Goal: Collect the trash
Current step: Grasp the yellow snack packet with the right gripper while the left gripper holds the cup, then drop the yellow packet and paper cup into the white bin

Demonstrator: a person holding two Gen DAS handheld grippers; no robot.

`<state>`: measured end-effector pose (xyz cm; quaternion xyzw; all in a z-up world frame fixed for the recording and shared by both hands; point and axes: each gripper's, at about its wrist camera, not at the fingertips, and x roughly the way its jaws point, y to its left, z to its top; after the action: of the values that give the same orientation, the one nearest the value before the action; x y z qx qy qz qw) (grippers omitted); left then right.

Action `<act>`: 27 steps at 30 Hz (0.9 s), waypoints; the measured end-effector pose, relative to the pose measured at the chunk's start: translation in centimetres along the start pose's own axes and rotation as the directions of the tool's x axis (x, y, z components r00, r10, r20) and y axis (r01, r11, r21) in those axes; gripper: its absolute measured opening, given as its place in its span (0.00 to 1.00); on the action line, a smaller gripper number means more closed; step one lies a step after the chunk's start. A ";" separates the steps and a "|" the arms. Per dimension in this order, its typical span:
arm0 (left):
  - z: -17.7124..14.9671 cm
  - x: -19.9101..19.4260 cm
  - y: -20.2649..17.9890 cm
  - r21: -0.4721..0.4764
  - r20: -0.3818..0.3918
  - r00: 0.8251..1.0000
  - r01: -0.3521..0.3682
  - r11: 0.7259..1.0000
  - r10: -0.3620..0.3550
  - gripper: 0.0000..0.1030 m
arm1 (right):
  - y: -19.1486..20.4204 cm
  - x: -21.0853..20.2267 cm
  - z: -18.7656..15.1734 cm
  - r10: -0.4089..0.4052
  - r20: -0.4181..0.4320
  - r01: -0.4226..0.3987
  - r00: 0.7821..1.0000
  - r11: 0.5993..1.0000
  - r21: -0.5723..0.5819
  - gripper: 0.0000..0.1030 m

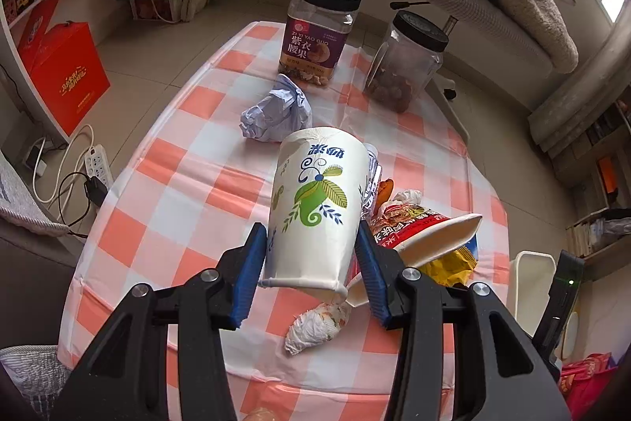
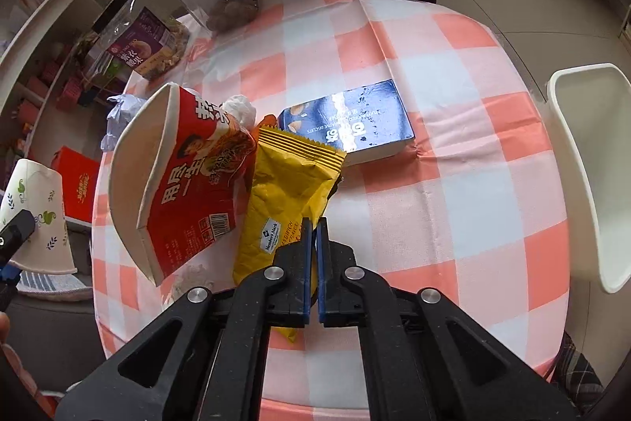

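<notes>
Left gripper [image 1: 311, 259] is pinching the paper cup [image 1: 315, 208] near its rim, cup upside down and lifted off the table [image 1: 189, 160], so that one looks picked but not binned yet. Right gripper [image 2: 313, 263] has its jaws pressed nearly together on the yellow wrapper [image 2: 284, 192], which seems raised too.

Prob early-mid imo. Left to grab: red noodle bowl [image 2: 177, 184] lying on its side just beside the wrapper at 9 o'clock, blue paper wad [image 1: 276, 113] at 12 past the cup, small white wad [image 1: 315, 322] under the cup at 6, maybe the blue box [image 2: 355, 121] at 1 o'clock.

White bin [image 2: 591, 164] sits off the table edge at 3 o'clock in the right cam. Two jars [image 1: 319, 30] at the far end aren't trash afaict; nothing blocks the way to the bin.
</notes>
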<state>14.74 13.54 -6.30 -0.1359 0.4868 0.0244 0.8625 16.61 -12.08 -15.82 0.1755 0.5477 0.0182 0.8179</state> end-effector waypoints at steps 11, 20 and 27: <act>-0.4 -1.0 -2.0 0.031 0.041 0.998 0.047 0.998 -0.048 0.45 | -1.2 -4.5 1.2 0.023 0.120 -0.020 0.993 0.999 -0.027 0.00; -0.6 -1.1 -4.5 0.061 0.062 0.995 0.081 0.995 -0.085 0.45 | -3.9 -7.3 1.9 0.004 0.189 -0.006 0.982 1.000 0.011 0.00; -1.0 -1.3 -7.5 0.096 0.088 0.986 0.132 0.987 -0.140 0.45 | -7.7 -9.9 2.7 -0.027 0.247 0.009 0.969 0.997 0.072 0.00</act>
<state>14.52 6.16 -4.15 -0.1288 0.4357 -0.0501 0.8894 13.88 -22.18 -8.47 0.1999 0.4430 -0.0305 0.8734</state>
